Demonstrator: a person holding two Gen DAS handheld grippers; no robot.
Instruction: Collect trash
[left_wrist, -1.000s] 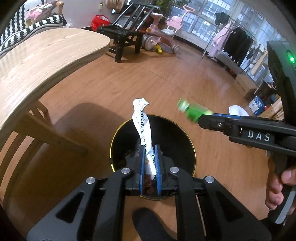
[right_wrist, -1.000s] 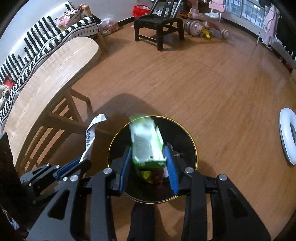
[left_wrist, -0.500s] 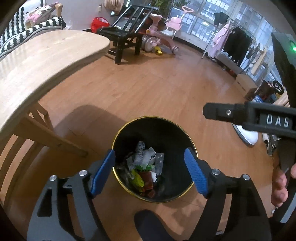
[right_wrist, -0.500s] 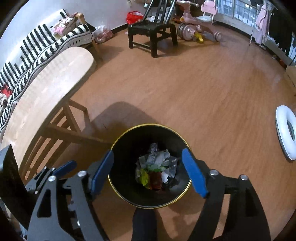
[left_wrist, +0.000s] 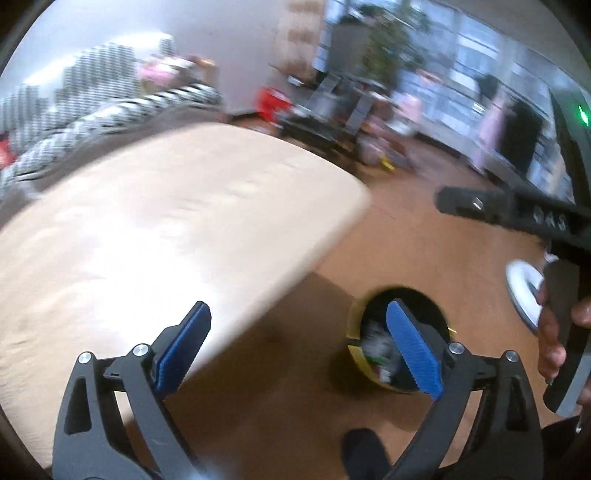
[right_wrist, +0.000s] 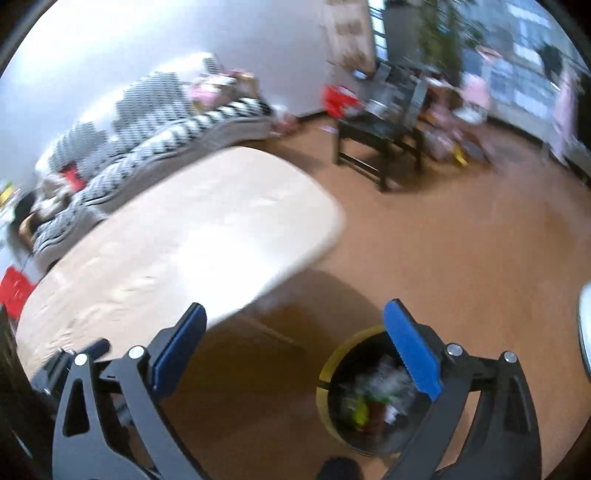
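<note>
A black trash bin with a gold rim (left_wrist: 356, 354) stands on the wooden floor and holds mixed trash (right_wrist: 373, 398); it shows low right in both views, partly behind a blue finger pad. My left gripper (left_wrist: 297, 345) is open and empty, raised above the floor between the table edge and the bin. My right gripper (right_wrist: 295, 345) is open and empty at a similar height; its body also shows at the right of the left wrist view (left_wrist: 517, 214). Both views are blurred by motion.
A light wooden table (left_wrist: 155, 229) fills the left side, also in the right wrist view (right_wrist: 192, 229). A striped sofa (right_wrist: 159, 122), a black chair (right_wrist: 380, 140), toys and a white ring (left_wrist: 521, 291) lie around the room.
Both grippers let go of their trash over the bin, a paper strip and a green pack, and opened. They have since risen and swung left toward the table.
</note>
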